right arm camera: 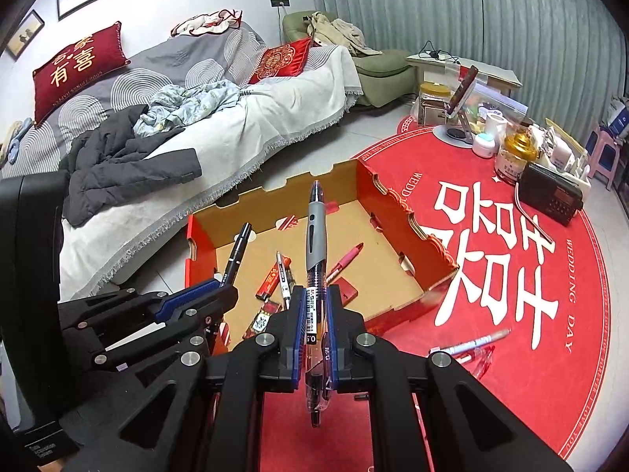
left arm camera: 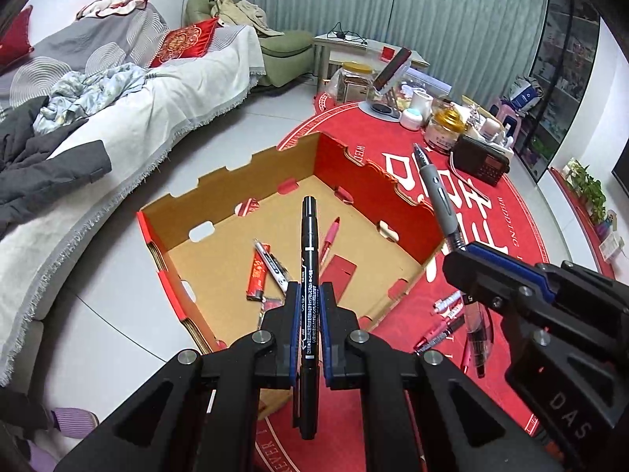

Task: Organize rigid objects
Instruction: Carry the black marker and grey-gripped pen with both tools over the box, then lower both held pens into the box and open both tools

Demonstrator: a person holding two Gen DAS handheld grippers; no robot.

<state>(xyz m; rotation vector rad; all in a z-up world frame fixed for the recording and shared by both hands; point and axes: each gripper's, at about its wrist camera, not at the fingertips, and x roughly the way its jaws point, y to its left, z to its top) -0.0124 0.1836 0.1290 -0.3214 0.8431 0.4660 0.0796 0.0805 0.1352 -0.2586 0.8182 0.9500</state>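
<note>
My left gripper (left arm camera: pixel 310 295) is shut on a black marker (left arm camera: pixel 309 244) that points forward over the open cardboard box (left arm camera: pixel 236 181). My right gripper (right arm camera: pixel 317 299) is shut on a grey-grip gel pen (right arm camera: pixel 315 236), also aimed over the box (right arm camera: pixel 397 200). Each gripper shows in the other's view: the right one (left arm camera: pixel 468 251) with its gel pen (left arm camera: pixel 434 188), the left one (right arm camera: pixel 228 287) with its marker (right arm camera: pixel 238 251). Inside the box lie a pink pen (left arm camera: pixel 330 236), a white marker (left arm camera: pixel 271 263) and a red pack (left arm camera: pixel 257 275).
Several pens (left arm camera: pixel 448 314) lie loose on the round red mat (right arm camera: pixel 550 275) to the right of the box. A black radio (right arm camera: pixel 550 196), jars and a phone stand crowd the mat's far side. A sofa (right arm camera: pixel 196 118) with clothes runs along the left.
</note>
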